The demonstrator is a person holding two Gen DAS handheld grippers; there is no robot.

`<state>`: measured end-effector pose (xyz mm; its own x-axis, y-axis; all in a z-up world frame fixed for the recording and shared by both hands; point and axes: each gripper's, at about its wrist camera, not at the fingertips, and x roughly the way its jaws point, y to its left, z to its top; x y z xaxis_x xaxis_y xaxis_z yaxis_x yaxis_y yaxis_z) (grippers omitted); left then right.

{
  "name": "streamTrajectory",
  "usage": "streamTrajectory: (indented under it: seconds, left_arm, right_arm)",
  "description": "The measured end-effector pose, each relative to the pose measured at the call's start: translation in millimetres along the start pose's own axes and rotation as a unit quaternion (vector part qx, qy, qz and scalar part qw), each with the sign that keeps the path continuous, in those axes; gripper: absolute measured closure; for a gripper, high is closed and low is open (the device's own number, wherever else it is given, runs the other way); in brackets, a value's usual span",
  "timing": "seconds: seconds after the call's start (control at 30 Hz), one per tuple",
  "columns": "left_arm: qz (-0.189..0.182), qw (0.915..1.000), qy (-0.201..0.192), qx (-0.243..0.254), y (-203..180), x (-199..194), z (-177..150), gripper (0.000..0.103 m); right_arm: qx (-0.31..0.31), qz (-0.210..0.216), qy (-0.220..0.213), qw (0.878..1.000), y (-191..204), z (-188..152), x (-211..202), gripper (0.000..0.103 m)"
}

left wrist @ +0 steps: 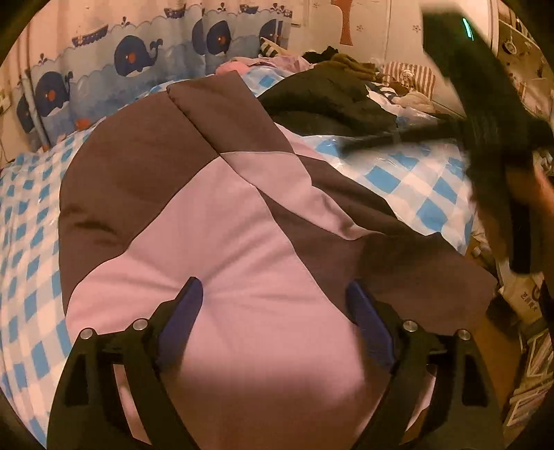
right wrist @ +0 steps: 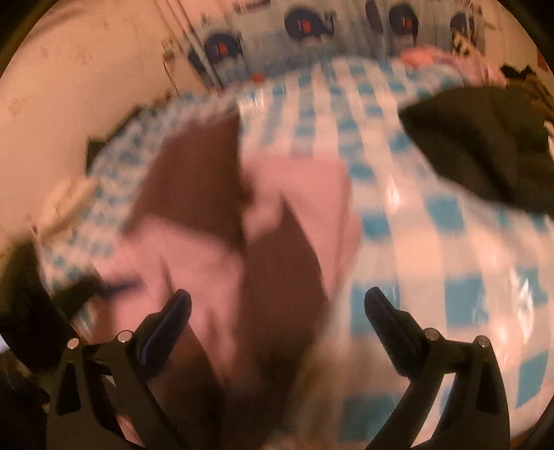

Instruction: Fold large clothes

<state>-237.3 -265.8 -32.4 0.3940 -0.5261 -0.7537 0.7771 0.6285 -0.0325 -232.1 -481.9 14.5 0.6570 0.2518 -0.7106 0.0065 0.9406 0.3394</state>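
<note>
Your L gripper (left wrist: 273, 294) gapes wide over the jacket (left wrist: 214, 214), nothing pinched; R gripper (right wrist: 277, 304) spread too, empty, above the bed (right wrist: 432, 242).

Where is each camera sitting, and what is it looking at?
Left wrist view: sits on the left gripper, looking down over its open jaws at the pink and brown garment on the checked bed cover; the blurred right gripper crosses the upper right.
Right wrist view: sits on the right gripper, jaws open, looking down at the same garment and cover; very blurred.
Both share: the garment, the cover, the black clothing, the whale curtain.
</note>
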Motion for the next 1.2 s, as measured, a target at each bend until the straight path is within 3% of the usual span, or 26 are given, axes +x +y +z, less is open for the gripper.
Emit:
streamTrajectory:
  seconds: [0.1, 0.17, 0.23, 0.3, 0.37, 0.47, 0.57, 0.63, 0.7, 0.77, 0.97, 1.03, 1.13, 1.2]
  left_arm:
    - [0.01, 0.9999, -0.002, 0.008, -5.5, -3.3, 0.1, 0.022]
    - [0.012, 0.9999, -0.004, 0.008, -7.1, -3.3, 1.7, 0.021]
    - [0.015, 0.9998, -0.01, 0.007, -6.0, -5.5, 1.2, 0.021]
    - [0.011, 0.9998, -0.015, 0.005, -4.3, -8.2, 0.5, 0.02]
    - [0.002, 0.9999, -0.013, 0.006, -3.8, -9.4, 2.6, 0.02]
    - [-0.007, 0.9995, -0.028, -0.011, 1.0, -28.4, 7.2, 0.02]
    - [0.016, 0.998, -0.055, -0.025, 9.9, -45.4, 10.7, 0.02]
    - [0.015, 0.9987, -0.029, -0.038, 20.5, -31.2, 10.7, 0.02]
    - [0.028, 0.9992, -0.011, -0.025, 15.7, -16.7, 3.1, 0.016]
    - [0.057, 0.9983, -0.009, 0.004, 4.8, -11.9, -1.5, 0.012]
    - [0.052, 0.9984, -0.018, -0.016, 12.8, -15.4, -7.0, 0.012]
    - [0.056, 0.9981, -0.02, -0.012, 10.5, -15.8, -8.4, 0.011]
    - [0.054, 0.9982, -0.024, -0.014, 9.2, -15.2, -9.2, 0.011]
    - [0.053, 0.9983, -0.023, -0.011, 8.2, -13.8, -11.3, 0.011]
  right_arm:
    - [-0.017, -0.016, -0.011, 1.0, 22.4, 34.6, 20.4, 0.007]
    - [-0.014, -0.045, 0.005, 0.999, 29.9, 45.4, 51.2, 0.007]
    - [0.01, -0.067, 0.017, 0.998, 22.9, 39.1, 75.0, 0.007]
    - [0.057, -0.052, 0.033, 0.996, -0.1, 17.5, 106.1, 0.006]
    - [0.084, -0.03, 0.014, 0.996, -15.8, -1.0, 111.8, 0.006]
    - [0.113, -0.015, -0.019, 0.993, -27.8, -16.4, 109.4, 0.006]
    - [0.123, 0.003, -0.064, 0.99, -35.3, -28.1, 106.2, 0.006]
    - [0.121, 0.012, -0.088, 0.989, -38.1, -36.7, 102.7, 0.006]
    - [0.117, 0.027, -0.068, 0.99, -39.5, -31.1, 103.2, 0.006]
    - [0.105, 0.014, -0.033, 0.994, -33.2, -16.9, 93.0, 0.007]
    - [0.065, -0.03, -0.068, 0.995, 17.7, -12.9, 7.5, 0.007]
    - [0.058, -0.042, -0.063, 0.995, 25.3, -21.1, 3.6, 0.007]
    - [0.078, -0.072, -0.019, 0.994, 17.8, -46.7, 32.3, 0.007]
    - [0.119, -0.036, -0.014, 0.992, 0.1, -65.7, 50.6, 0.007]
